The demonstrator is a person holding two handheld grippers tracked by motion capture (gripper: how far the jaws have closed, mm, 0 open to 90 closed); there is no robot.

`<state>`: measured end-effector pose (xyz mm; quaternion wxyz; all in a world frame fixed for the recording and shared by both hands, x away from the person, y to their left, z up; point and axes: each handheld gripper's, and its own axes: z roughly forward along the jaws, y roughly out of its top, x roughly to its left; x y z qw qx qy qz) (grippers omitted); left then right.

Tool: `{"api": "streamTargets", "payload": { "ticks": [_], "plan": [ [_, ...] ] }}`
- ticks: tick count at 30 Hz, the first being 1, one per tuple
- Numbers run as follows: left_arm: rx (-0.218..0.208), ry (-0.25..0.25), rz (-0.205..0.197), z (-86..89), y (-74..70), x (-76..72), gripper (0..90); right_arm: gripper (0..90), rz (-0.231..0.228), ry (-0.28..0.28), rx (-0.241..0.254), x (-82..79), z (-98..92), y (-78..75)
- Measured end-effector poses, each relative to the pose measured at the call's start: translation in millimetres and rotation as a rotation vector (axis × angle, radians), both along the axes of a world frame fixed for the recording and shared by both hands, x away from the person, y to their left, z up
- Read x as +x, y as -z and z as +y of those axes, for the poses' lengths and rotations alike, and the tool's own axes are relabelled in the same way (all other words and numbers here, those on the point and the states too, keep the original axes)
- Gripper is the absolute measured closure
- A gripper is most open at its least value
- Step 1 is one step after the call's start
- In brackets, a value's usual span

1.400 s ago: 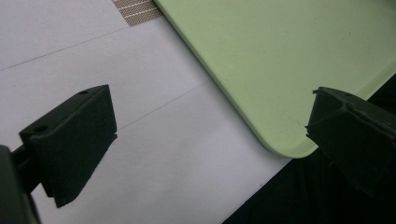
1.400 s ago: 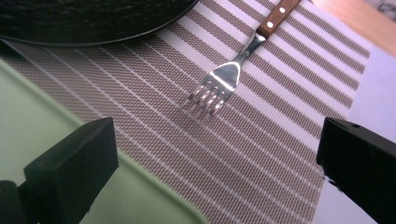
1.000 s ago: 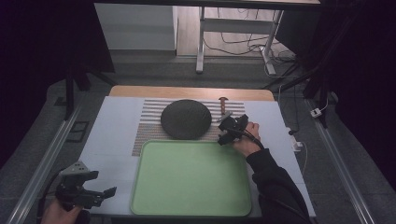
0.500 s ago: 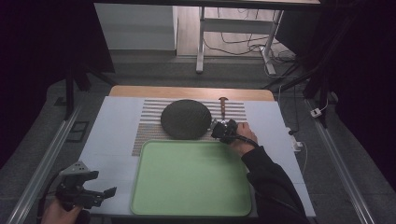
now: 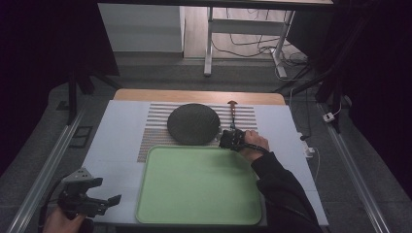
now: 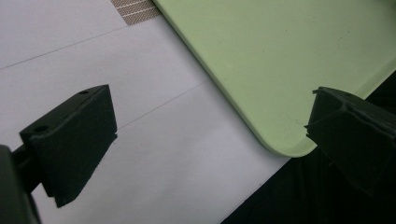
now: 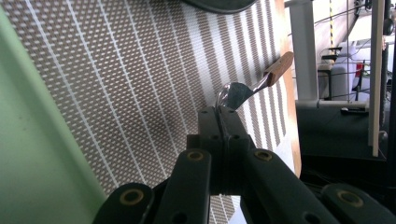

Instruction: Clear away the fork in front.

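A metal spoon point(image 5: 232, 115) with a wooden handle lies on the striped placemat point(image 5: 155, 132), to the right of a dark round plate point(image 5: 193, 124). My right gripper point(image 5: 232, 137) sits at the spoon's near end. Its jaws have just been closing and are now shut on the edge of the shiny spoon bowl point(image 7: 235, 95), pinched at my right gripper point(image 7: 223, 116); the wooden handle point(image 7: 279, 67) points away. My left gripper point(image 5: 104, 201) hovers at the table's front left corner, and in its own view my left gripper point(image 6: 208, 135) is open over the tray corner with nothing between its jaws.
A large light green tray point(image 5: 199, 187) lies at the front centre, and its corner point(image 6: 261, 60) reaches the table's front edge. White table covering point(image 6: 93, 46) surrounds it. A wooden strip runs along the far edge, with desk legs and cables beyond.
My right gripper shifted slightly left and nearer, down to the spoon's end, and its jaws went from wide open to shut on the spoon bowl. The left gripper stayed still.
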<state>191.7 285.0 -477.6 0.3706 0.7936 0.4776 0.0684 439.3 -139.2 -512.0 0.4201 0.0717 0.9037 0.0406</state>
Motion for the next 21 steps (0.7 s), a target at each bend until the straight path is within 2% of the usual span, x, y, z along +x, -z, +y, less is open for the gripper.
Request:
{"api": "streamTargets", "payload": {
  "ticks": [2, 5, 9, 10, 11, 12, 13, 14, 17, 19, 21],
  "plan": [
    [-0.001, 0.001, -0.002, -0.1, -0.2, -0.3, 1.5, 90.0, -0.028, 0.013, 0.008, -3.0, -1.4, -5.3],
    [-0.003, 0.003, -0.005, 0.2, -0.6, -0.6, 1.5, 90.0, 0.005, 0.008, 0.055, -4.4, -5.7, -15.0],
    [-0.012, 0.006, -0.011, 0.5, -1.1, -1.1, 1.0, 90.0, 0.002, 0.036, 0.129, -9.3, -12.1, -25.0],
    [-0.014, 0.007, -0.014, 0.4, -1.3, -1.3, 0.8, 90.0, -0.011, 0.044, 0.143, -11.0, -13.8, -27.4],
    [-0.017, 0.01, -0.016, 0.0, -1.5, -1.4, 0.4, 90.0, -0.004, 0.043, 0.173, -12.3, -15.9, -29.5],
    [-0.018, 0.014, -0.019, -0.5, -1.7, -1.6, 0.1, 90.0, 0.004, 0.053, 0.183, -14.5, -17.4, -33.2],
    [-0.017, 0.016, -0.021, -1.1, -1.9, -1.6, 0.0, 90.0, 0.01, 0.051, 0.204, -15.9, -19.4, -36.2],
    [-0.017, 0.02, -0.023, -1.7, -2.0, -1.6, 0.0, 90.0, 0.01, 0.051, 0.204, -15.9, -19.4, -36.2],
    [-0.021, 0.029, -0.032, -3.1, -2.5, -1.7, 0.0, 90.0, 0.028, 0.041, 0.27, -25.0, -24.4, -45.5],
    [-0.026, 0.035, -0.036, -3.5, -3.1, -1.7, 0.0, 90.0, 0.03, 0.032, 0.274, -26.8, -25.9, -47.8],
    [-0.033, 0.039, -0.04, -3.9, -3.6, -1.5, 0.0, 90.0, 0.046, 0.022, 0.326, -33.6, -28.8, -53.2]
  ]
}}
